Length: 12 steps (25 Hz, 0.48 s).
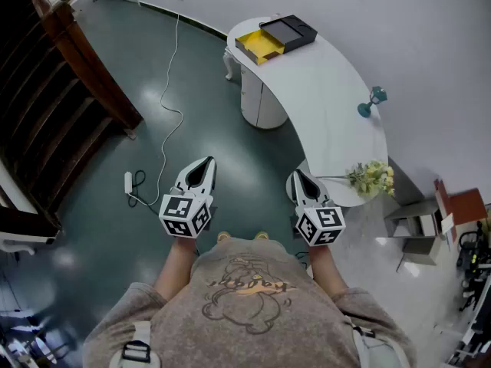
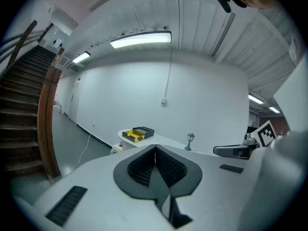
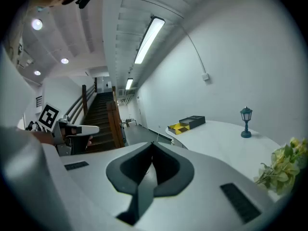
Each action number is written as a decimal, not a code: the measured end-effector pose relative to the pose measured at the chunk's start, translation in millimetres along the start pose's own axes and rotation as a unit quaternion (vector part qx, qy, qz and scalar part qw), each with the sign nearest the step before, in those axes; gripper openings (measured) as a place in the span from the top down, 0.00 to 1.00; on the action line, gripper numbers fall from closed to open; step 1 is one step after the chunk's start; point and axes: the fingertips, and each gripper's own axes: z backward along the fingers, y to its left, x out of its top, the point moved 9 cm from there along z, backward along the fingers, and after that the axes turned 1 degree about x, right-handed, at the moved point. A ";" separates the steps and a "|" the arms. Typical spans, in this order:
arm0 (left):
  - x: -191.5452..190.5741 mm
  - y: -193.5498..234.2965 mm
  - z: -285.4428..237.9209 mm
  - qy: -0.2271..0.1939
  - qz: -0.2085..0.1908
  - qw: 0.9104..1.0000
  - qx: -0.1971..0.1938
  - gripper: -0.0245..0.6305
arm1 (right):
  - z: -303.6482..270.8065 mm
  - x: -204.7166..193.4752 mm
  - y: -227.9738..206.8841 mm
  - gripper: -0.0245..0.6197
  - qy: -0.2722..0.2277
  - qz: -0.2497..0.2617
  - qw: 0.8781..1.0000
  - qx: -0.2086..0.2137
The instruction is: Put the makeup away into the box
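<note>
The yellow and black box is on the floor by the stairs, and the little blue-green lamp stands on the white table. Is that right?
Not quite. The box is not on the floor by the stairs: it sits on the far end of the white table. The head view shows this. The rest is right: the little lamp does stand on that table.

Your left gripper (image 1: 204, 165) and right gripper (image 1: 296, 176) are white with black pads (image 2: 142, 167), each bearing a cube (image 1: 185, 215) of black-and-white square markers. On the white table (image 1: 322, 90), the box (image 1: 276, 38) is yellow in one half, black in the other; the lamp (image 1: 371, 103) is teal, the flowers (image 1: 374, 178) yellow-green. Beside the table, the floor (image 1: 192, 90) is dark green.
</note>
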 end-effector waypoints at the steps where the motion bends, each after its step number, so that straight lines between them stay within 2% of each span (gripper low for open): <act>1: 0.9 -0.9 0.0 -0.002 0.000 1.000 -0.001 0.93 | -1.1 1.0 0.3 0.96 0.000 0.003 1.000 0.001; 8: 0.6 6.0 3.6 -0.005 0.006 1.000 -0.001 0.93 | -6.8 1.2 15.8 0.96 -0.005 -0.004 1.000 0.007; 12: -5.8 14.5 7.9 -0.003 0.001 1.000 -0.017 0.93 | -10.0 -5.0 29.2 0.96 -0.004 -0.008 1.000 0.004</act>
